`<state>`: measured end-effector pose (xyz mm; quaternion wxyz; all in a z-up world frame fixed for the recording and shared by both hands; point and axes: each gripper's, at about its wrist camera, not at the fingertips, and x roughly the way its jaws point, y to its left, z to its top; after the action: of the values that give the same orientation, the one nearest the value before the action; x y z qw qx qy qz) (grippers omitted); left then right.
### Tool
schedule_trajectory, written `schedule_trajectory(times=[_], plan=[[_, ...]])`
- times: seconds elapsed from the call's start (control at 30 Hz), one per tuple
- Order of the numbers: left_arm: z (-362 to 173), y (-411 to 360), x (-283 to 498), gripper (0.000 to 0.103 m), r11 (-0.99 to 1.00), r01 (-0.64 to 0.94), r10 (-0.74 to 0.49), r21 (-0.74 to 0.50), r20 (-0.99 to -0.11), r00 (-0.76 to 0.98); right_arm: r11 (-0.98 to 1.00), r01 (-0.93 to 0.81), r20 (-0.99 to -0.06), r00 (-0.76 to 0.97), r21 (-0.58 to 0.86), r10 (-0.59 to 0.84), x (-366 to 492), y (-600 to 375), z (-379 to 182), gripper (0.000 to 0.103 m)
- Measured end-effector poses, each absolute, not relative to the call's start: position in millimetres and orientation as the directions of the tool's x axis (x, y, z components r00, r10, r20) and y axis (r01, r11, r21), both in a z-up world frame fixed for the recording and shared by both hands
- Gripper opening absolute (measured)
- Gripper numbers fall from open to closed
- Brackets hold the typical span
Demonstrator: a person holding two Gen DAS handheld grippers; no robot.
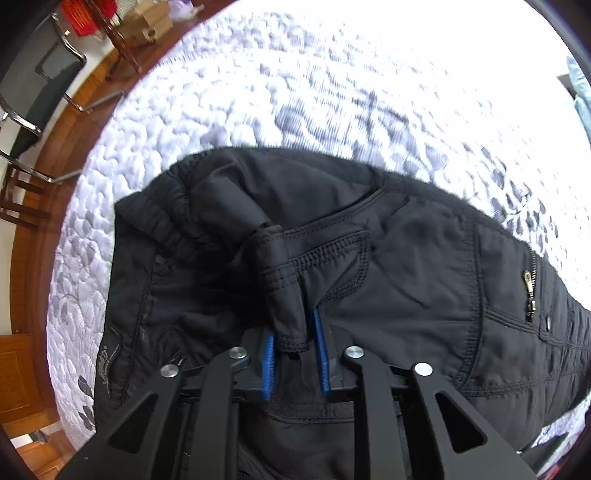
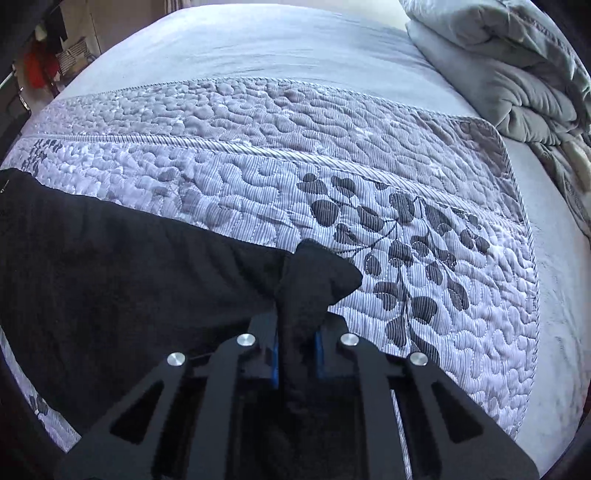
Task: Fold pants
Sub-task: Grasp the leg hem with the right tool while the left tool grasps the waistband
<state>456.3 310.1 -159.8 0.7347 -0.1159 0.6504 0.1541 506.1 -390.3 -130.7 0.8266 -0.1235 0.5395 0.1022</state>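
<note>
Quilted grey bedspread [image 2: 424,206] lies beyond both sets of fingers | black pants [image 1: 388,258] spread on it | left gripper [image 1: 294,354] pinches a stitched waist fold between blue pads [image 1: 322,354] | right gripper [image 2: 296,350] pinches a pants corner [image 2: 317,280] poking past its fingertips

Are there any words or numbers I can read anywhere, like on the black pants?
No words or numbers can be read.
Black pants: a small pale embroidered mark near the side seam looks like a logo or script, too blurred to read.
Zipper pull: no lettering visible.
Red thing in the room's corner: no readable text.
Quilted bedspread: only a leaf pattern, no writing.
</note>
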Motion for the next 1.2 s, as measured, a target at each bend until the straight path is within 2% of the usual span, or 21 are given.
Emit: schedule_trajectory(times=[0.33,0.43,0.8,0.97,1.2], plan=[[-86,302,372,0.013,0.934,-0.318,0.005,-0.164,-0.883,0.470,0.956,-0.293,-0.813,0.560,-0.013,0.161,459,-412,-48,0.011],[-65,297,345,0.013,0.950,-0.269,0.007,-0.160,-0.847,0.531,0.954,-0.298,-0.760,0.617,0.016,0.206,433,-417,-24,0.011],[-37,320,214,0.013,0.924,-0.219,-0.076,-0.312,-0.713,0.697,0.958,-0.265,-0.594,0.756,0.110,0.277,303,-463,20,0.011],[-52,327,161,0.014,0.906,-0.233,-0.095,-0.354,-0.704,0.704,0.958,-0.251,-0.590,0.756,0.139,0.284,244,-479,13,0.011],[-81,323,119,0.016,0.886,-0.241,-0.131,-0.397,-0.712,0.690,0.964,-0.209,-0.649,0.713,0.164,0.265,174,-489,-16,0.012]])
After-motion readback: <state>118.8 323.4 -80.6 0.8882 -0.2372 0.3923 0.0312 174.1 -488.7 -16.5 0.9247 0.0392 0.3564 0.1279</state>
